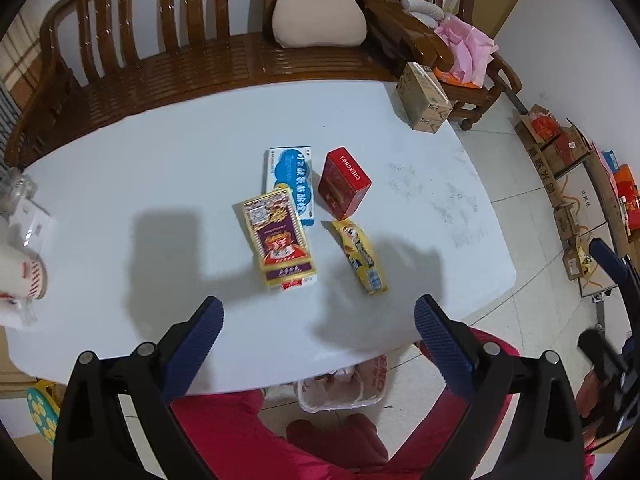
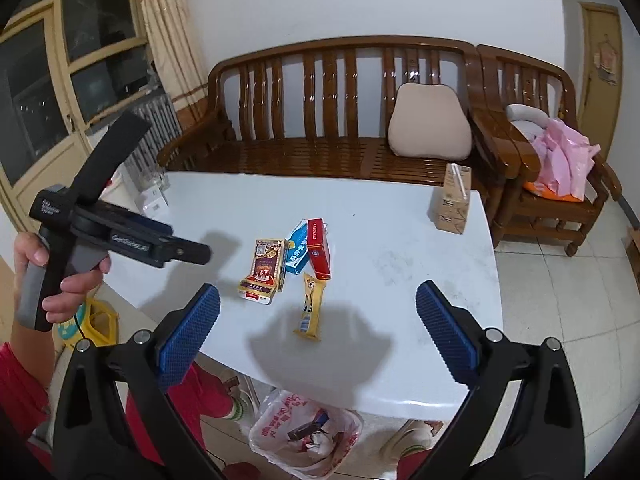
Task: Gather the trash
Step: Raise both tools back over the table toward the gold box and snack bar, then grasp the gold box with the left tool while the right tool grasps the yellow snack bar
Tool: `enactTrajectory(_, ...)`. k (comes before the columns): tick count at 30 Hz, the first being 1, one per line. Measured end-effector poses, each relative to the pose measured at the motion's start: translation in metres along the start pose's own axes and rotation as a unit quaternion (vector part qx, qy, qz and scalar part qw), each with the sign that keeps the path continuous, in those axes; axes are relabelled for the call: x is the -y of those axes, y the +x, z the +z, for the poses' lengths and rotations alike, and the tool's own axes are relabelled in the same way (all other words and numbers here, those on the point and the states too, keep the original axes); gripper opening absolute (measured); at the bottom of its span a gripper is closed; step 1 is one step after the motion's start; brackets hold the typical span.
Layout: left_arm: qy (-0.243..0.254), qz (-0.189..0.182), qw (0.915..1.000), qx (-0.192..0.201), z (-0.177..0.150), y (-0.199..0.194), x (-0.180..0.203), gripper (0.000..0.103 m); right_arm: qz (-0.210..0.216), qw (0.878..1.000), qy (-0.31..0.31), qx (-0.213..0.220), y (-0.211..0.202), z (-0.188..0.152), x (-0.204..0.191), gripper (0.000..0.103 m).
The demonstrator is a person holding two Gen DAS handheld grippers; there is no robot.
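Trash waits mid-table: yellow wrapper [image 1: 360, 254], red box [image 1: 345, 184], gold box [image 1: 279, 240], blue box [image 1: 290, 178]. Left gripper [image 1: 318, 322] hangs wide and empty above, wrapper lying lengthwise just ahead, right of centre. Right view: right gripper [image 2: 318, 306] equally wide, empty, wrapper [image 2: 310, 308] pointing straight between its jaws, likely nearer. Only here does the bag [image 2: 306, 436] show its contents, under the table [image 2: 420, 272] edge.

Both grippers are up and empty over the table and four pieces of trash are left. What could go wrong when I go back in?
1. The gold box lies partly on the blue-and-white box, with the red box close by; one grab may shove the others.
2. The yellow wrapper lies flat and thin, so the fingers may slide over it.
3. The bag sits below the table edge; a drop could miss.
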State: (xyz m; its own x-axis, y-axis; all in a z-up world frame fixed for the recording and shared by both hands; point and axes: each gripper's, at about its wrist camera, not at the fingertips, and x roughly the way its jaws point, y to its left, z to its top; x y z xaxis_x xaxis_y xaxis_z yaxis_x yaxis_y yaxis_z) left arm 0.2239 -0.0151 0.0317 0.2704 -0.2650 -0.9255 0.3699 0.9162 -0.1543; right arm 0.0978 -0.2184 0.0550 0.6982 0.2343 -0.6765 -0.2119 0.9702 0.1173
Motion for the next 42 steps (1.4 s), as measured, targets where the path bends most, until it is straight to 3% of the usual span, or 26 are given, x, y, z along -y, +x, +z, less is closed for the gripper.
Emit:
enactTrajectory(17, -0.026, 0.010, 0.9988, -0.041, 0.039, 0.080, -0.030, 0.094, 0.019, 0.997, -0.024, -0.071, 0.090, 0.013, -0.006, 0.096)
enactTrajectory(30, -0.040, 0.037, 0.9975, -0.046, 0.051, 0.134, -0.049, 0.094, 0.015, 0.991, -0.005, -0.135, 0.177, -0.024, -0.008, 0.096)
enactTrajectory(42, -0.066, 0.048, 0.9957, -0.042, 0.055, 0.160, -0.057, 0.094, -0.029, 0.989, -0.024, -0.142, 0.219, -0.051, -0.016, 0.096)
